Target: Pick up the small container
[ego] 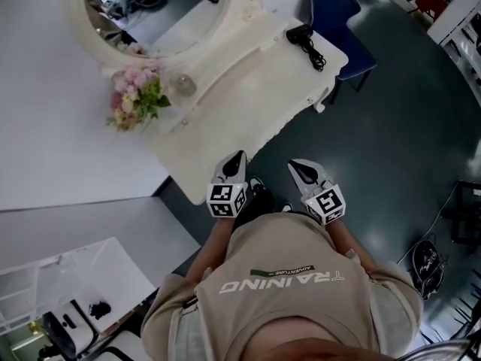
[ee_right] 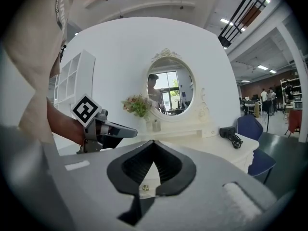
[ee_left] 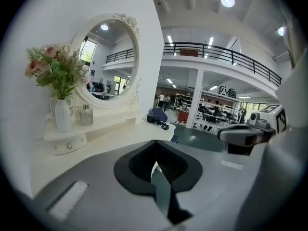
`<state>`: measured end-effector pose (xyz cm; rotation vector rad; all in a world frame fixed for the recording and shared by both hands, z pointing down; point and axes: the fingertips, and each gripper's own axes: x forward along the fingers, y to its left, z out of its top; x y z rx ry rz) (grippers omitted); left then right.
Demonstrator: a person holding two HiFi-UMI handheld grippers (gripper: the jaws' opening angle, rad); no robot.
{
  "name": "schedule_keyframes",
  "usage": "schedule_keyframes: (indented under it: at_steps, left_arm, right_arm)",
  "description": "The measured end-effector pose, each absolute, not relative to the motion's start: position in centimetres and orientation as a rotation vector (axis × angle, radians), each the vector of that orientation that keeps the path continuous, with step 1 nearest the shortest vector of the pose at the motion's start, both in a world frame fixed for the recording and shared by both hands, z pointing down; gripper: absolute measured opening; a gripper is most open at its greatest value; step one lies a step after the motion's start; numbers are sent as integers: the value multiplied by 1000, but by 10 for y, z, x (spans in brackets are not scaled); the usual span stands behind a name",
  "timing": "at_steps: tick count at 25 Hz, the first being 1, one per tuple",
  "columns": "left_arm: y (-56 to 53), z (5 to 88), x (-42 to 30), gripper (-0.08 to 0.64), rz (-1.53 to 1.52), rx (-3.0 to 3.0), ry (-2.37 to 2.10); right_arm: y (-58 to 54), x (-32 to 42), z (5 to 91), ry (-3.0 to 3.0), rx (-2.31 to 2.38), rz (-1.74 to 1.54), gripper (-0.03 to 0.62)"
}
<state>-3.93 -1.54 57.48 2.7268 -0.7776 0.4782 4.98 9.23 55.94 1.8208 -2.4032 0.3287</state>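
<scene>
The small container [ego: 183, 86] is a clear glass jar with a pale lid. It stands on the raised shelf of the white vanity table [ego: 248, 89], just right of the flower vase [ego: 135, 96]. In the left gripper view the small container [ee_left: 85, 114] is far off to the left; in the right gripper view the small container [ee_right: 156, 125] stands below the mirror. My left gripper [ego: 237, 159] and right gripper [ego: 299, 165] hover side by side off the table's near edge, close to my body. Both are shut and hold nothing.
An oval mirror [ego: 154, 6] rises behind the shelf. A black hair dryer [ego: 304, 37] with its cord lies at the table's right end, and a blue chair [ego: 338, 21] stands beyond it. White shelving [ego: 68, 292] is at my lower left.
</scene>
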Motion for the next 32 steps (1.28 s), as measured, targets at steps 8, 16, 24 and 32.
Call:
schedule_keyframes:
  at_steps: [8,16,24,32]
  left_arm:
    - [-86,562,-45,17,467,2782,-758]
    - [-148,566,-66,17,421,2709,-856]
    - [-182,567,-73,17,425,2603,-1025]
    - [-225,547,-64,17,366,2450,-1260]
  right_arm:
    - [-15,37,525,-2452,1746,173,3]
    - [-86,14,530,-2523,1630,218,3]
    - [-132,19,538,-2603,1486,287,3]
    - [-194,29,527,-2768,1195,243,3]
